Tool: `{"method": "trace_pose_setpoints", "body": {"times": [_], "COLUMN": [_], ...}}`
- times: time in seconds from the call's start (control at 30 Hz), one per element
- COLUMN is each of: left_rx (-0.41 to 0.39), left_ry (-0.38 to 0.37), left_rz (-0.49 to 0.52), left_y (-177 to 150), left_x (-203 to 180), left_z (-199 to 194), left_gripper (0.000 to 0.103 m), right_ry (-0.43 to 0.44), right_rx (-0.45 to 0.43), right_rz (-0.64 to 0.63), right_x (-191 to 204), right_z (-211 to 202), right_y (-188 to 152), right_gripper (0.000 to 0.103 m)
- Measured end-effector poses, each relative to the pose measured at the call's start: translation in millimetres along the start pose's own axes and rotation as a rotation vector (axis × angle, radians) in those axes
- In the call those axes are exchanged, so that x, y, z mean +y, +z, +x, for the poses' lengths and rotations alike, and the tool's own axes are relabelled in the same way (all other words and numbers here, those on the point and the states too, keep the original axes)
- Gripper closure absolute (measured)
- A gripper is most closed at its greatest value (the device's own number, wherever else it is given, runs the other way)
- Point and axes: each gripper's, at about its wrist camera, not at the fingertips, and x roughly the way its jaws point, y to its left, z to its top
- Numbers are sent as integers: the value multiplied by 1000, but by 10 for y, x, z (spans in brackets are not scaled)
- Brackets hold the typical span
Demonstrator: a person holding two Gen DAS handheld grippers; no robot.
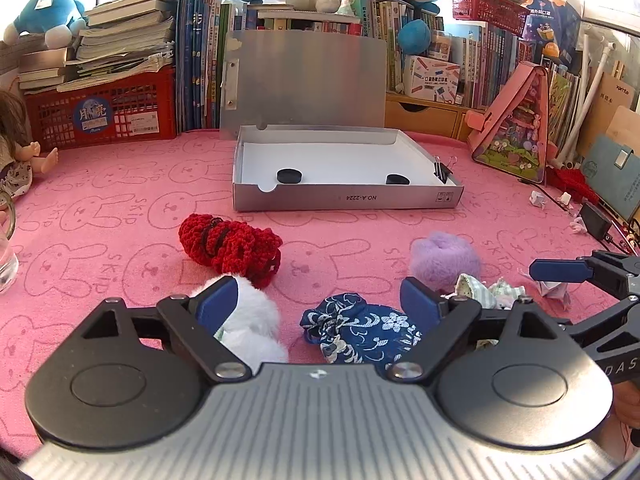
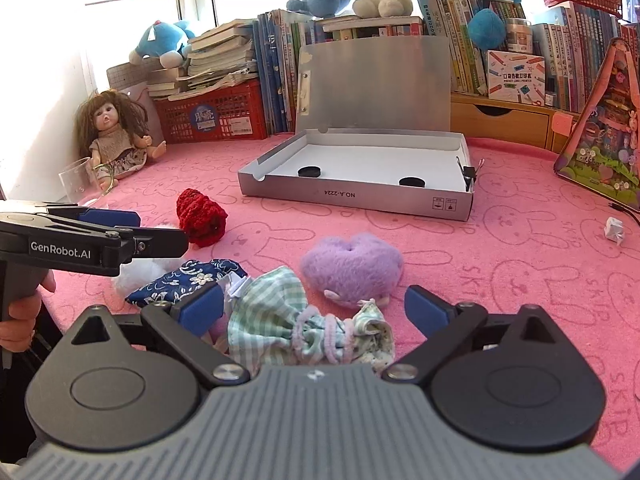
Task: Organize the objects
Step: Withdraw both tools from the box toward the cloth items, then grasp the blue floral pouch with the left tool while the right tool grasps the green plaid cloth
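Both jaws apart, gripping nothing: left gripper [image 1: 316, 300] straddles blue pouch [image 1: 356, 330], right gripper [image 2: 314, 306] over checked pouch [image 2: 304, 328]; open box [image 1: 344, 196] upper centre waits to receive them

Layout: box at back, soft items in front, clutter behind.

Open silver cardboard box [image 1: 348, 196] sits mid-table on the pink rabbit-print cloth [image 1: 100, 248], lid upright at its rear; two black round discs [image 1: 289, 176] inside near the front wall, black binder clip [image 1: 443, 169] on its right wall. In front of the box: red crocheted pouch [image 1: 228, 246] to the left, purple fluffy pouch [image 1: 444, 258] to the right. Nearer still, left to right: white fluffy pouch [image 1: 252, 320], blue floral drawstring bag [image 1: 356, 328], green checked drawstring bag [image 2: 288, 320]. Behind the box: row of upright books [image 1: 200, 60], red plastic crate [image 1: 104, 112] at left with a brown-haired doll [image 2: 116, 140] beside it.
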Motion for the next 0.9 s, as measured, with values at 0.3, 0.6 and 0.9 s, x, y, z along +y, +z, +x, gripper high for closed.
{"method": "trace_pose_setpoints", "body": {"times": [0.3, 0.6, 0.9], "left_rx": [27, 58, 83], "left_ry": [-18, -40, -56], "left_rz": [-25, -27, -25], "left_y": [-42, -114, -169], "left_x": [-8, -75, -170], "left_z": [35, 120, 222], "left_gripper": [10, 10, 10], "right_ry": [-58, -62, -151], "right_rx": [53, 49, -7], "right_rz": [-46, 39, 45], "right_x": [116, -6, -55], "right_z": [194, 152, 30], "right_y": [-128, -141, -107], "right_gripper": [1, 31, 32]}}
